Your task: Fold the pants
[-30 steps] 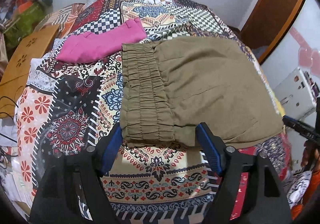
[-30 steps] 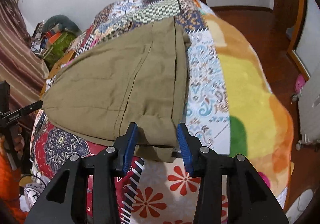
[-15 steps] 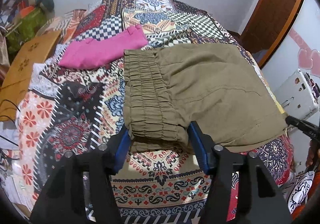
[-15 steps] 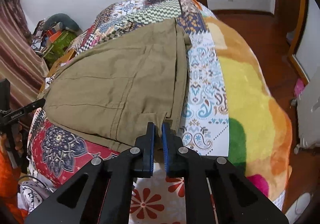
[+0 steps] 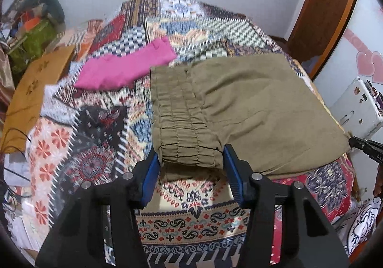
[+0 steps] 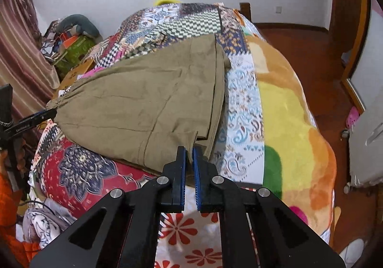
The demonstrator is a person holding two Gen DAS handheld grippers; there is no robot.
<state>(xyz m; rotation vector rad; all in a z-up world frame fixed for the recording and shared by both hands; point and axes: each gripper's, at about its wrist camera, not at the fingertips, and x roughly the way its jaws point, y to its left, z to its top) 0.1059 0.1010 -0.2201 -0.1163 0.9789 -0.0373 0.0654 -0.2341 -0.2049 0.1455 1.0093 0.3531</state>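
Pants (image 5: 251,105) lie flat on the bed (image 5: 191,198), olive, folded over, near the bed's front edge.

Left to right, left wrist view:
- Wooden board (image 5: 36,86) along the bed's left side, cables below it.
- Pink garment (image 5: 126,66) on the quilt, up-left of the waistband, its corner just beside the pants' top-left corner.
- Elastic waistband (image 5: 179,114) runs front to back as the pants' left edge. Bare quilt to its left.
- Left gripper (image 5: 190,162): jaws partly open, straddling the waistband's near corner, one blue pad on each side of it. Cannot tell whether the pads press the cloth; a gap shows on the right. Corner looks slightly lifted, shadow under it.
- Bare quilt strip between the pants' front edge and the bed edge.
- Pants' right corner reaches the bed's right side, where the other gripper's tip meets it. White appliance (image 5: 356,110) stands off the bed beyond.

Right wrist view:
- Right gripper (image 6: 189,155): jaws nearly closed, pinching the near corner at the leg-hem end.
- Hem edge (image 6: 219,90) runs away from the jaws, layers stacked.
- Right of the hem: bare quilt, then a yellow-orange blanket (image 6: 287,110), then wooden floor (image 6: 311,47).
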